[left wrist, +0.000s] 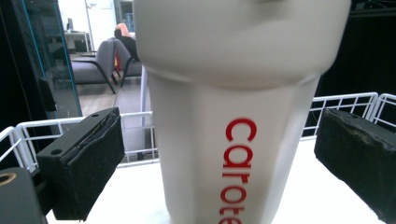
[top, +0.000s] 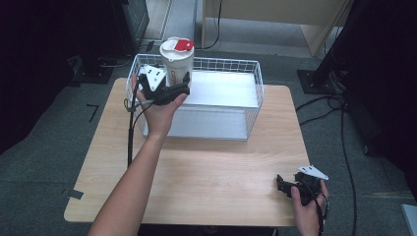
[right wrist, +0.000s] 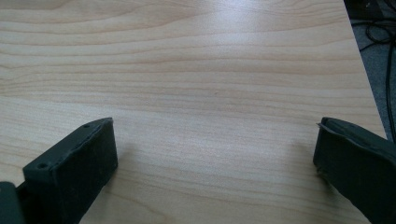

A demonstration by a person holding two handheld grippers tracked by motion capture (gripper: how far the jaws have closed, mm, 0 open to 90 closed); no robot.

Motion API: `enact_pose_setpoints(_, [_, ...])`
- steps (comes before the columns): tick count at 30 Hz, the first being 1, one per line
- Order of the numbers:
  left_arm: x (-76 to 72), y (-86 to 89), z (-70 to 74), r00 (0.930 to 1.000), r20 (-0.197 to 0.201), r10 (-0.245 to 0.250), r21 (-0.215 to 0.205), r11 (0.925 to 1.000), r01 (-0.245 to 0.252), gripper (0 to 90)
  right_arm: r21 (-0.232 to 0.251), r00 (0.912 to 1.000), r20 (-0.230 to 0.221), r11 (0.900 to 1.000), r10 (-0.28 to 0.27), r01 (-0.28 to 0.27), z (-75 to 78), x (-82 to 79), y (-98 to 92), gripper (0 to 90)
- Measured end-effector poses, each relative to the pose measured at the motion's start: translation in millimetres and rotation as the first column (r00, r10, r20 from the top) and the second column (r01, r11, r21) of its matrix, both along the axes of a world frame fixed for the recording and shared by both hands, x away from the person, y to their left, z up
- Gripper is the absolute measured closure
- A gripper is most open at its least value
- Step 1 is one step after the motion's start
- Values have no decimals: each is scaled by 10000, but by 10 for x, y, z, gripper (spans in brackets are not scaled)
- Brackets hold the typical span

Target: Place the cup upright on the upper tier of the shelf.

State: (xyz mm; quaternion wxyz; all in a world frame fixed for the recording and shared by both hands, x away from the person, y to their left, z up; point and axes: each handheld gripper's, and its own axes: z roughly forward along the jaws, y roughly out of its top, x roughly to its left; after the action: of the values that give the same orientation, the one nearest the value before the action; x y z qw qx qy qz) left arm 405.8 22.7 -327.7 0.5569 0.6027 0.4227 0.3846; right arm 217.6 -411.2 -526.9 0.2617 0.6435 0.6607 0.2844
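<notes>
A tall white tumbler (top: 177, 61) with a red flip tab on its lid stands upright in the left end of a white wire basket (top: 255, 83). My left gripper (top: 181, 84) reaches into the basket against the tumbler's near side. In the left gripper view the tumbler (left wrist: 233, 116), marked "carote" in red, stands between the two black pads (left wrist: 88, 163), with a gap on each side; the gripper (left wrist: 229, 158) is open. Low over the table's front right corner my right gripper (top: 284, 185) is open, and nothing lies between its fingers (right wrist: 215, 158).
The basket sits at the far side of the wooden table (top: 206, 167); its right part holds only a white floor. Black cables (top: 344, 128) trail on the grey carpet to the right. Dark stands and wooden furniture (top: 295, 14) lie beyond the table.
</notes>
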Motion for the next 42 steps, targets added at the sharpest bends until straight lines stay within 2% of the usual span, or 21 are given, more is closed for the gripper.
enact_pose_setpoints(17, [-291, 113, -3, 9988, 426, -241, 157, 9996, 235, 21, -4, 10000, -6, 10000, -6, 6, 1, -1, 0, 0])
enact_pose_setpoints(26, [-475, 224, -97, 9980, 555, -288, 242, 9993, 275, 22, -4, 10000, -8, 10000, 1, -1, 1, -1, 0, 0])
enact_pose_setpoints(28, [-515, 251, -117, 9980, 561, -304, 77, 9995, 300, 22, -4, 10000, -9, 10000, 1, -1, 1, -1, 0, 0])
enact_pose_setpoints(32, [-581, 285, -145, 9974, 632, -342, 116, 9994, 335, 22, -12, 10000, -3, 10000, 7, -7, 0, -1, -1, 0])
enact_pose_setpoints(34, [-629, 301, -162, 9971, 688, -325, 296, 9991, 305, 22, -12, 10000, -5, 10000, 7, -7, 0, -1, -1, 0])
enact_pose_setpoints(42, [-801, 386, -268, 9963, 765, -379, 376, 9987, 351, 22, -6, 10000, 4, 10000, -4, 4, 0, -1, 0, 0])
